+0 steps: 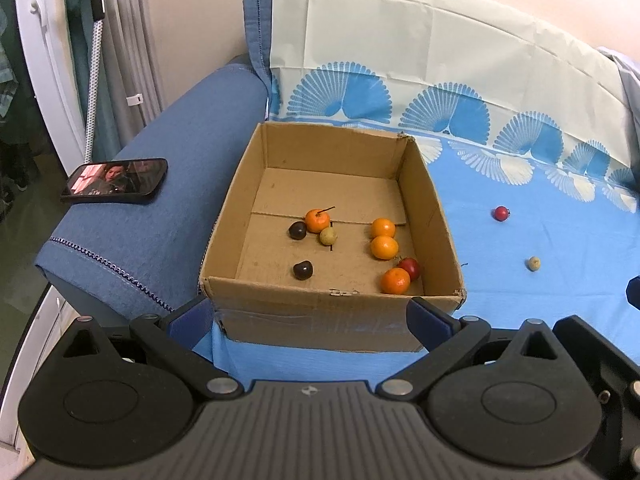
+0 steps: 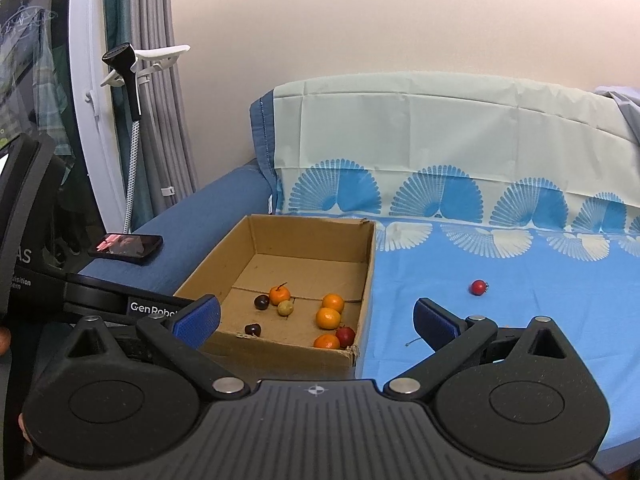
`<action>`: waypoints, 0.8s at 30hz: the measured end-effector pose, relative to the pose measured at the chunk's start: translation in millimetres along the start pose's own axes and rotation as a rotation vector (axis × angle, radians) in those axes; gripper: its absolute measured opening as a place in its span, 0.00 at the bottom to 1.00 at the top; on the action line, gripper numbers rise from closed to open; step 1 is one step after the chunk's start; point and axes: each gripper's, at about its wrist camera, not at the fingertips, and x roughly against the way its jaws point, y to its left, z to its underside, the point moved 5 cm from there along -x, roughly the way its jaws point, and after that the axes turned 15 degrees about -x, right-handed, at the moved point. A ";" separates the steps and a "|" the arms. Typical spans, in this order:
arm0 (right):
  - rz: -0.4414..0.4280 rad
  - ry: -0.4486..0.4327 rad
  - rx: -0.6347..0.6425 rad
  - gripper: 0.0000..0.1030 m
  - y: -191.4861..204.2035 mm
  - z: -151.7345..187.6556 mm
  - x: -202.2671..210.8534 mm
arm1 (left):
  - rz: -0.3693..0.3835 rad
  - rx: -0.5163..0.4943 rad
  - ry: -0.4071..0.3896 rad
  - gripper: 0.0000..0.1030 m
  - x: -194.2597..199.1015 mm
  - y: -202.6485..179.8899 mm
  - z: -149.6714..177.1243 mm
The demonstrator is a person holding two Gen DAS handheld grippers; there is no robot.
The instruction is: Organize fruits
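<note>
An open cardboard box (image 1: pixel 312 312) (image 2: pixel 280 354) sits on the blue sheet and holds several small fruits: oranges (image 1: pixel 384 247) (image 2: pixel 328 317), dark plums (image 1: pixel 302 269), a red fruit (image 1: pixel 410 267) and a pale green one (image 1: pixel 328 236). A red fruit (image 1: pixel 500 213) (image 2: pixel 478 287) and a pale green fruit (image 1: pixel 533 263) lie loose on the sheet to the right of the box. My left gripper (image 1: pixel 312 316) is open and empty before the box's near wall. My right gripper (image 2: pixel 316 320) is open and empty, near the box's right front corner.
A phone (image 1: pixel 116 181) (image 2: pixel 126 248) with a lit screen lies on the blue sofa arm left of the box. The sheet (image 1: pixel 540 300) covers the sofa seat and backrest. A steamer hose and curtains stand at the far left.
</note>
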 end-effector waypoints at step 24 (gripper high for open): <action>0.034 0.050 -0.116 0.99 -36.9 1.0 -33.4 | -0.002 -0.057 0.059 1.00 -33.8 -26.1 -18.0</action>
